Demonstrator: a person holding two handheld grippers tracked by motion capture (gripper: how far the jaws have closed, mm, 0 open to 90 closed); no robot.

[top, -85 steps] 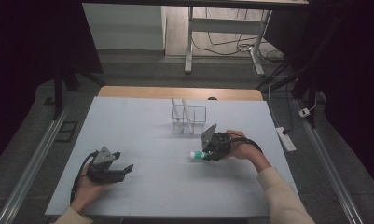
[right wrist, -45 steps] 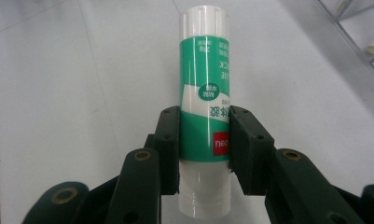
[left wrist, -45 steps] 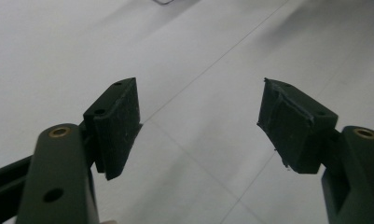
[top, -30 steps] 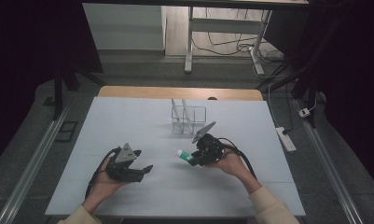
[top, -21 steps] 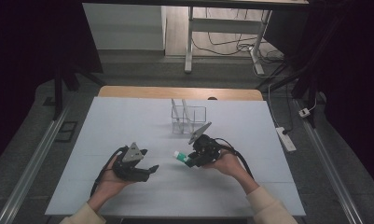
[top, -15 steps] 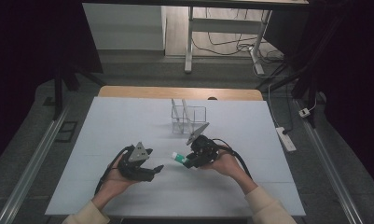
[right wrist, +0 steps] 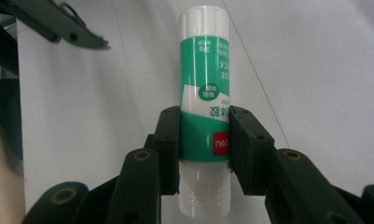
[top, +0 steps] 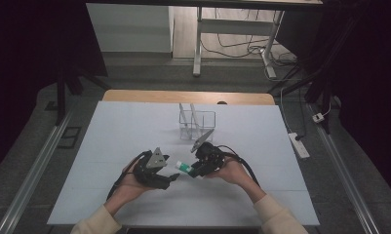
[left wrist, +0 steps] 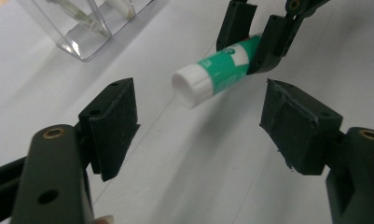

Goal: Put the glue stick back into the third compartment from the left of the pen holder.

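A green and white glue stick (top: 183,167) (right wrist: 204,79) is held off the table in my right gripper (top: 195,170) (right wrist: 204,140), which is shut on its lower body with the white cap pointing away. My left gripper (top: 171,179) (left wrist: 198,126) stands open just short of the cap, its jaws wide apart on either side of the glue stick (left wrist: 217,74) without touching it. The right gripper (left wrist: 254,32) shows beyond, clamped on the stick. One jaw of the left gripper (right wrist: 72,32) shows at the upper left of the right gripper view.
A clear plastic holder (top: 197,126) (left wrist: 86,28) with a few thin items stands at the back centre of the white table (top: 110,136). A power strip (top: 299,145) lies off the table's right side.
Both hands have closed in toward the table's middle. The left gripper moved right and the right gripper moved left with the glue stick, so the open jaws now flank its cap.
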